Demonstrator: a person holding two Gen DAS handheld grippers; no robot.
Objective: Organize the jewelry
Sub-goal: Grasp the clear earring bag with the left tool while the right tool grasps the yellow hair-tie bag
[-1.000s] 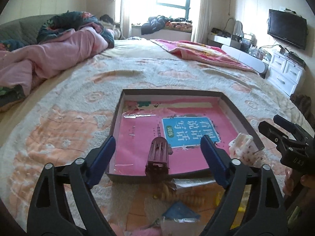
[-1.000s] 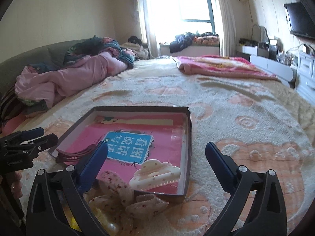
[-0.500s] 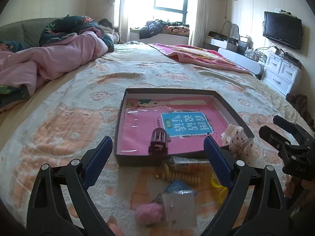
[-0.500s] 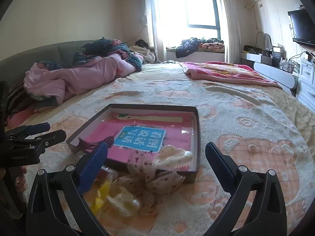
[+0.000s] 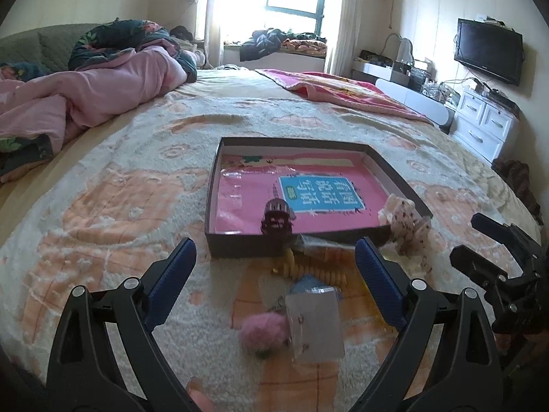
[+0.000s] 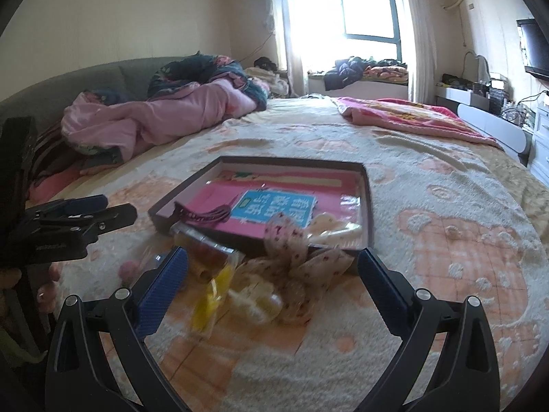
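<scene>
Nearest the left gripper (image 5: 274, 281), between its wide-spread, empty fingers, lie a pink pompom (image 5: 263, 332) and a small clear packet (image 5: 314, 319) on the fuzzy bedspread (image 5: 113, 213) — loose pieces seemingly waiting to be sorted. Just beyond them a yellow spiral hair tie (image 5: 308, 269) sits close against the front wall of the dark shallow box (image 5: 240, 242), which probably serves as the collecting tray. The right gripper (image 6: 272, 285) is likewise fully open and holds nothing; it hovers over a dotted fabric bow (image 6: 295, 243) and a blurred yellow piece (image 6: 214, 292) lying at the box's near corner. Inside the box, on a pink book (image 5: 319, 192) that lines its floor, a dark red hair claw (image 5: 277, 216) stands near the front edge — already put away, by the look of it. Farther back, a rumpled pink quilt (image 5: 103, 89) lies by the headboard.
</scene>
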